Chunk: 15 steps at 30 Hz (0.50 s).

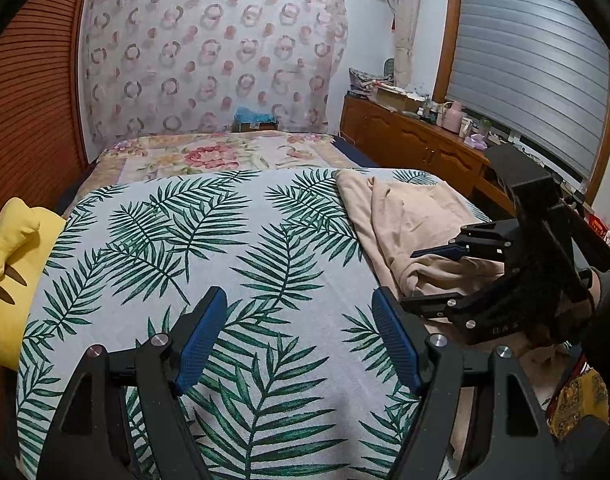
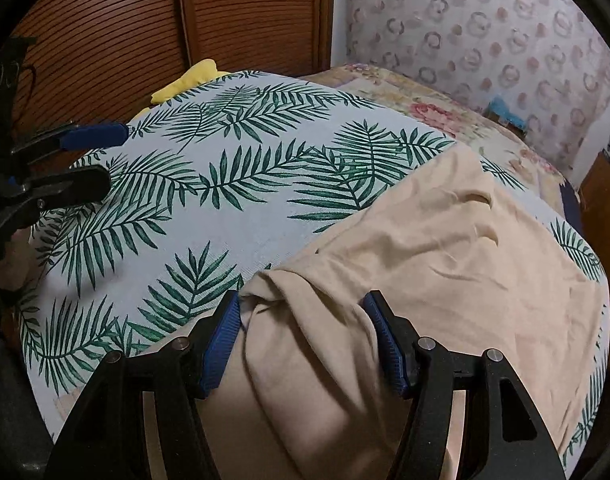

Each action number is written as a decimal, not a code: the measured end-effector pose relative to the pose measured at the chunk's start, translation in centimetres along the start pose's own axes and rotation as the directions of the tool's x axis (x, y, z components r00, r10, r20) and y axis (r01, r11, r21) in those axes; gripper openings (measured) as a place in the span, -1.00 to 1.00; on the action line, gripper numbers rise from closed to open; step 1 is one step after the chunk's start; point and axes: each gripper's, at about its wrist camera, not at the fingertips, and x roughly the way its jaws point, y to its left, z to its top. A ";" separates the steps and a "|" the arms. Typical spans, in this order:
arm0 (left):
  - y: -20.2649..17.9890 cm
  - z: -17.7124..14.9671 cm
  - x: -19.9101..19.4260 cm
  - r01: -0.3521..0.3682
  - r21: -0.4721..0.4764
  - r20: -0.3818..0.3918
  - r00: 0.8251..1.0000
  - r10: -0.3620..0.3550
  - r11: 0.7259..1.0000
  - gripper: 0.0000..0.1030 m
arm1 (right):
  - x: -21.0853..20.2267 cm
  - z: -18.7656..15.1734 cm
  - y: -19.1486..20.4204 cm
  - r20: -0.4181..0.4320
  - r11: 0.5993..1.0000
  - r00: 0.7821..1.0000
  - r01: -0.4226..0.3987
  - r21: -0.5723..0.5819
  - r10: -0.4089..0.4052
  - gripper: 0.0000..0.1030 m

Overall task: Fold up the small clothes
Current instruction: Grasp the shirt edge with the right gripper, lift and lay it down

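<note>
Peach-coloured soft cloth, one piece of small clothing, lies bunched and wrinkled on the bed, not yet folded. In the left wrist view it sits at about 3 o'clock on the leaf-print sheet, near the bed's edge. I count one piece, though more could hide in the folds.

Right tongs hang just over a rumpled edge of the cloth. Both blue pads are apart, with a ridge of cloth between them, but the pads do not squeeze it. I think they are placed there so they can pinch that edge and pull the cloth flat.

Left tongs are also apart and hold nothing. They hang over the bare sheet at about 9 o'clock from the cloth. My guess is they wait there because that clear spot is where the cloth can be spread out and folded.

Around that, I count two tongs, four blue pads, and one leaf-print sheet laid over a flowery bed cover. One yellow cushion sits at 9 o'clock by the brown slatted door. A wooden cabinet with many small things on top stands at about 2 o'clock, under the window blind.
</note>
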 end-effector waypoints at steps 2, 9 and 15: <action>0.0 0.0 0.0 0.003 -0.001 -0.001 1.000 -0.003 1.000 0.47 | -0.5 -0.1 -0.3 0.004 1.000 1.000 -0.002 0.003 0.002 0.26; -0.1 -0.1 0.2 0.006 -0.003 -0.009 1.000 -0.006 1.000 0.47 | -1.2 -0.2 -0.9 0.017 1.000 1.000 0.000 0.016 -0.001 -0.23; 0.0 -0.2 0.1 0.009 -0.003 -0.010 1.000 -0.009 1.000 0.47 | -4.2 0.5 -3.1 0.089 0.998 0.996 -0.013 0.054 0.008 -0.80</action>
